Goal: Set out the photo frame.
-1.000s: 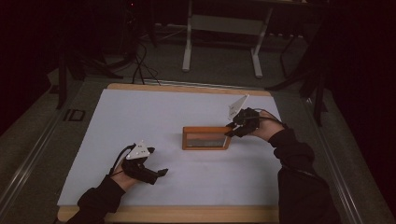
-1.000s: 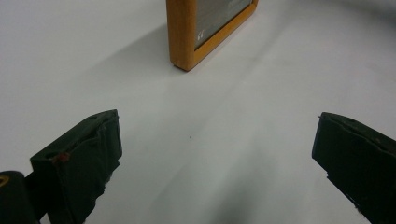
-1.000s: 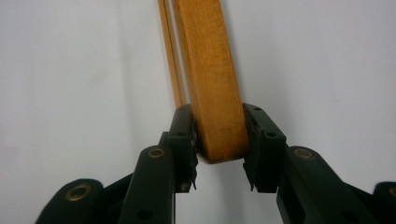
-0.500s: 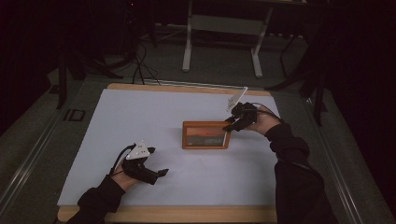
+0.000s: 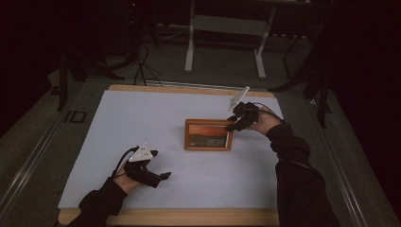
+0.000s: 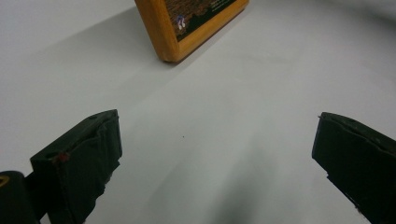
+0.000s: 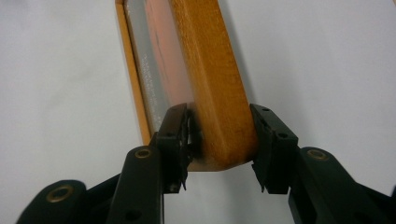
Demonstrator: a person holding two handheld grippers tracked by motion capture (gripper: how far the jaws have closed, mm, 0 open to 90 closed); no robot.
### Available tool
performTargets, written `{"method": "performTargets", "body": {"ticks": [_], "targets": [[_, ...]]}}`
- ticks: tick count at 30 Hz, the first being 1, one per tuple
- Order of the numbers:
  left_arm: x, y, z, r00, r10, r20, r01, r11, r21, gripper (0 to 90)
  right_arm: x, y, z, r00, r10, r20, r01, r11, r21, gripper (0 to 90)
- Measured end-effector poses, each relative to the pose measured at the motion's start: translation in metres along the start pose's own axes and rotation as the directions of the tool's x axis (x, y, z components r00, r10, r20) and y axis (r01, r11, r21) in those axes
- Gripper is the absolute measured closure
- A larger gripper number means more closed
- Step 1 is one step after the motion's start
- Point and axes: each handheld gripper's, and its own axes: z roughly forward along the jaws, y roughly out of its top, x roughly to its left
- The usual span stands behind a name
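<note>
The wooden picture frame (image 5: 208,135) is lying near the middle of the white-covered table (image 5: 118,118), slightly toward the far right, picture side up. The right tongs (image 5: 231,127) are sitting at its right end, and in the right gripper view the right tongs (image 7: 219,140) are straddling the picture frame (image 7: 210,84) across its side rail. The jaws have just been opening with the rail between them: the left jaw is appearing to touch the inner lip by the glass, while a thin gap is showing between the right jaw and the outer wood. I am judging this a loosening hold, not a firm clamp.

The left tongs (image 5: 163,176) are resting on the table near the front left, well apart from the frame. In the left gripper view the left tongs (image 6: 210,158) are standing wide and released, with nothing between them, and a corner of the picture frame (image 6: 187,28) is showing beyond them.

Risks, as I am assessing them:
- If the right hand is drawing away before both jaws are clear, the left jaw is likely to catch the inner lip and drag or tip the frame.
- That jaw is lying close to the glass; a sideways pull could scrape it.
- If a lift is being intended instead, the slack hold on one end would let the frame swing and slip out.
</note>
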Motion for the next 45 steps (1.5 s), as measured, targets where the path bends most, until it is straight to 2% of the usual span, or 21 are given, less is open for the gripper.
{"method": "performTargets", "body": {"ticks": [6, 9, 12, 15, 17, 21, 22, 24, 25, 27, 28, 30, 31, 34, 36, 40, 42, 45], "targets": [[0.000, 0.000, 0.000, 1.0000, -0.001, 0.004, 0.001, 1.0000, 0.000, 2.0, 0.002, 0.002, 0.002, 0.9997, 0.009, 0.025, -0.009, 1.000, 0.020, 56.4], [0.000, 0.000, 0.000, 1.0000, 0.002, 0.006, -0.002, 1.0000, 0.004, 2.0, 0.004, 0.004, 0.002, 0.9988, -0.007, 0.049, 0.006, 1.000, 0.029, 55.5], [0.000, -0.001, 0.001, 1.0000, -0.001, 0.009, 0.001, 1.0000, 0.005, 2.0, 0.006, 0.006, -0.001, 0.9964, -0.002, 0.085, 0.000, 1.000, 0.018, 49.0], [0.000, -0.001, 0.001, 0.9999, 0.001, 0.010, -0.001, 1.0000, 0.008, 2.0, 0.009, 0.009, -0.005, 0.9948, 0.013, 0.101, -0.014, 1.000, 0.003, 42.9], [0.000, -0.001, 0.001, 0.9999, 0.000, 0.010, -0.001, 1.0000, 0.009, 2.0, 0.011, 0.010, -0.007, 0.9953, 0.024, 0.093, -0.025, 1.000, 0.003, 42.0], [-0.001, -0.001, 0.001, 0.9999, 0.002, 0.012, -0.002, 1.0000, 0.010, 2.0, 0.016, 0.012, -0.013, 0.9952, 0.054, 0.082, -0.051, 0.998, -0.038, 35.1], [-0.001, -0.001, 0.001, 0.9999, 0.002, 0.012, -0.002, 0.9999, 0.010, 2.0, 0.020, 0.012, -0.016, 0.9939, 0.076, 0.080, -0.071, 0.995, -0.067, 29.4], [0.000, -0.001, 0.001, 0.9999, 0.000, 0.013, 0.000, 1.0000, 0.009, 2.0, 0.021, 0.012, -0.017, 0.9928, 0.081, 0.089, -0.073, 0.994, -0.082, 26.4], [0.000, -0.001, 0.001, 0.9999, 0.000, 0.012, 0.000, 1.0000, 0.010, 2.0, 0.025, 0.010, -0.022, 0.9903, 0.107, 0.089, -0.096, 0.988, -0.119, 19.8], [0.000, -0.001, 0.001, 0.9999, -0.003, 0.013, 0.003, 1.0000, 0.009, 2.0, 0.026, 0.010, -0.023, 0.9897, 0.106, 0.096, -0.094, 0.987, -0.129, 17.8], [0.000, -0.001, 0.001, 0.9999, -0.001, 0.014, 0.001, 0.9999, 0.010, 2.0, 0.030, 0.009, -0.027, 0.9861, 0.114, 0.121, -0.095, 0.983, -0.156, 17.4], [0.000, -0.001, 0.001, 0.9999, -0.002, 0.015, 0.001, 1.0000, 0.009, 2.0, 0.035, 0.007, -0.031, 0.9864, 0.118, 0.115, -0.097, 0.980, -0.174, 14.7], [-0.001, -0.001, 0.001, 0.9999, -0.002, 0.014, 0.002, 1.0000, 0.009, 2.0, 0.035, 0.007, -0.031, 0.9864, 0.118, 0.115, -0.097, 0.980, -0.174, 14.7], [-0.001, -0.001, 0.000, 0.9999, -0.001, 0.016, 0.001, 1.0000, 0.009, 2.0, 0.042, 0.002, -0.035, 0.9833, 0.157, 0.092, -0.135, 0.968, -0.213, 15.1], [-0.001, -0.001, 0.000, 0.9999, -0.001, 0.017, 0.001, 1.0000, 0.007, 2.0, 0.047, -0.002, -0.037, 0.9800, 0.175, 0.095, -0.150, 0.963, -0.226, 14.6], [-0.001, -0.001, 0.000, 0.9999, -0.001, 0.015, 0.001, 1.0000, 0.007, 2.0, 0.061, -0.010, -0.040, 0.9781, 0.176, 0.111, -0.142, 0.954, -0.263, 14.6], [-0.001, -0.001, 0.000, 0.9999, 0.001, 0.014, -0.001, 1.0000, 0.009, 2.0, 0.069, -0.014, -0.042, 0.9796, 0.174, 0.101, -0.138, 0.948, -0.287, 14.6], [-0.001, -0.001, 0.000, 0.9999, 0.003, 0.013, -0.003, 0.9999, 0.010, 2.0, 0.081, -0.019, -0.043, 0.9796, 0.163, 0.117, -0.122, 0.947, -0.296, 14.5]]}}
